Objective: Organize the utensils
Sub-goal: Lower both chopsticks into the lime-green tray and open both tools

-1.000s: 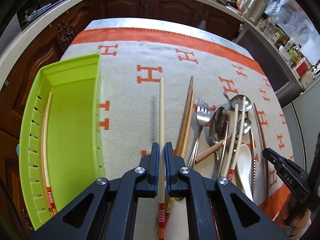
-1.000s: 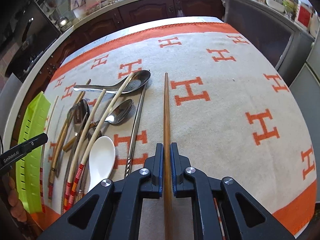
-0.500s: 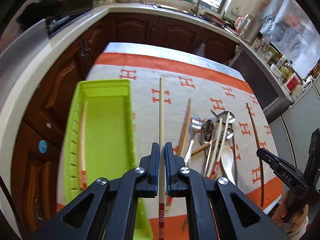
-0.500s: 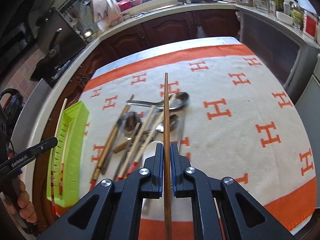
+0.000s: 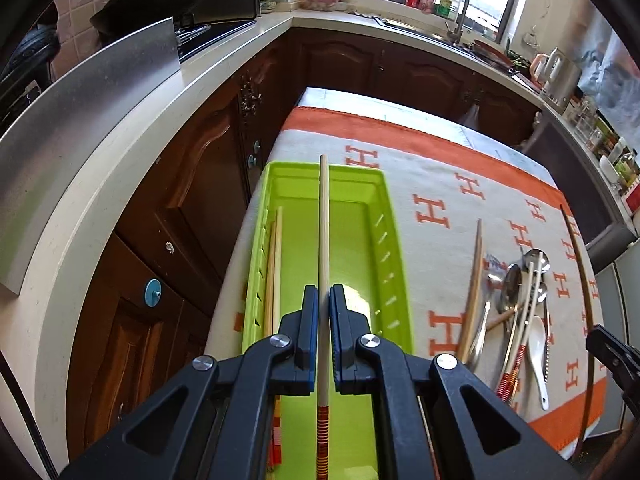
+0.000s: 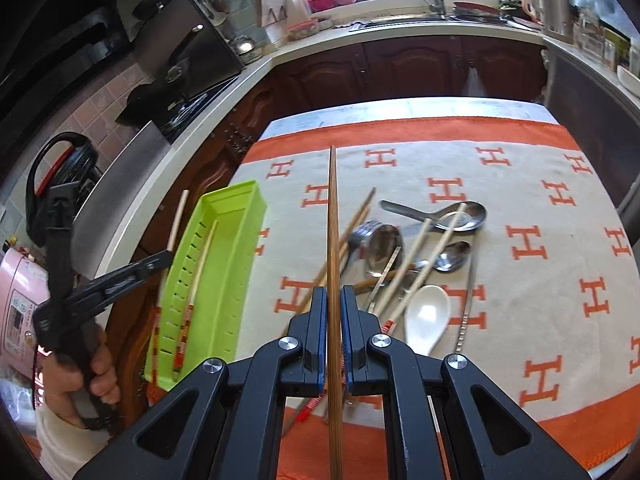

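My left gripper (image 5: pixel 324 294) is shut on a pale chopstick (image 5: pixel 323 232) with a red-striped end, held lengthwise above the lime-green tray (image 5: pixel 390 216). One matching chopstick (image 5: pixel 276 256) lies along the tray's left wall. My right gripper (image 6: pixel 333 295) is shut on a dark brown chopstick (image 6: pixel 332 216), raised over the cloth. Below it lies the utensil pile (image 6: pixel 416 248): metal spoons, a fork, a white ceramic spoon (image 6: pixel 426 314), brown and pale chopsticks. In the right wrist view the left gripper (image 6: pixel 160 258) hangs over the tray (image 6: pixel 224 280) with its chopstick (image 6: pixel 178 220).
The table carries a grey cloth with orange H marks and an orange border (image 6: pixel 400 130). The tray sits at the table's left edge beside dark wooden cabinets (image 5: pixel 192 184) and a white counter (image 5: pixel 132 120). A hand (image 6: pixel 80 376) grips the left tool's handle.
Both grippers have risen with their chopsticks. The left one has swung leftward from over the cloth to above the green tray. The right one now sits higher, over the utensil pile.
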Available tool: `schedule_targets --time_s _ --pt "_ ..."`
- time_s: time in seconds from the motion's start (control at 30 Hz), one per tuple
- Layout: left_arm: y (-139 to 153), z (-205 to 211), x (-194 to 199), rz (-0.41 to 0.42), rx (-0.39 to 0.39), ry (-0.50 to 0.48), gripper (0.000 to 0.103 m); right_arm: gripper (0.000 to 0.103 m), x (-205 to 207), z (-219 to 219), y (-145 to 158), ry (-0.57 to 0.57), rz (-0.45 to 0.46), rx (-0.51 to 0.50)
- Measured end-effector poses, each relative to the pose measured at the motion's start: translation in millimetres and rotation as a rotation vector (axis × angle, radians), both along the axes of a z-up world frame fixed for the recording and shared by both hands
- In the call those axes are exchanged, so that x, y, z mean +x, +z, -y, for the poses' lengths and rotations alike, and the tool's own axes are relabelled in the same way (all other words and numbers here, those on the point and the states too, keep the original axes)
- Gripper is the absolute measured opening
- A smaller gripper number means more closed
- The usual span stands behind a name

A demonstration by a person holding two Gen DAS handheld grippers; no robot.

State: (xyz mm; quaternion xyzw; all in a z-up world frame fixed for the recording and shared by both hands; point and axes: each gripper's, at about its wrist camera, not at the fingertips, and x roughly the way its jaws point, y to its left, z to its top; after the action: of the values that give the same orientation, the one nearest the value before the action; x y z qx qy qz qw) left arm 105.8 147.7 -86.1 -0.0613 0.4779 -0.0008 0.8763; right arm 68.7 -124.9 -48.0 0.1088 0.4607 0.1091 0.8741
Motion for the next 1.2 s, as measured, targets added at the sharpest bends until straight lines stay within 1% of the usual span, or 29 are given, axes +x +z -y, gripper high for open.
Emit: schedule_targets --time_s 0.23,0.3,0.43,0.6,0.73,0.87,0.97,1.2 --pt "-15.1 -10.8 6.9 -0.036 -0.012 0.015 0.004 0.006 15.0 -49.8 7.1 0.073 -0.014 0.009" --pt "-14.0 -14.0 2.8 -0.034 0.012 0.020 0.004 0.006 21.2 -65.1 7.4 0.087 -0.018 0.011" --pt "-4.2 -26.4 -8.2 -0.012 0.051 0.043 0.005 0.006 36.6 -91.9 -0.4 0.111 -0.061 0.041" --pt "4.7 -49.3 -20.0 0.004 0.035 0.084 0.007 0.006 57.7 -135.0 -15.6 0.138 -0.130 0.074" --pt "6.6 -63.2 -23.8 0.007 0.029 0.113 0.007 0.006 69.4 -161.2 -28.3 0.145 -0.175 0.092" --pt "7.0 -72.6 -25.7 0.005 0.017 0.128 0.008 0.008 79.7 -171.6 -38.0 0.113 -0.203 0.106" --pt "6.5 -76.2 -25.3 0.003 0.012 0.131 0.008 0.008 85.0 -172.4 -40.0 0.097 -0.198 0.099" --pt "5.6 -66.6 -23.9 -0.007 0.003 0.116 0.008 0.008 77.0 -144.3 -33.8 0.079 -0.172 0.088"
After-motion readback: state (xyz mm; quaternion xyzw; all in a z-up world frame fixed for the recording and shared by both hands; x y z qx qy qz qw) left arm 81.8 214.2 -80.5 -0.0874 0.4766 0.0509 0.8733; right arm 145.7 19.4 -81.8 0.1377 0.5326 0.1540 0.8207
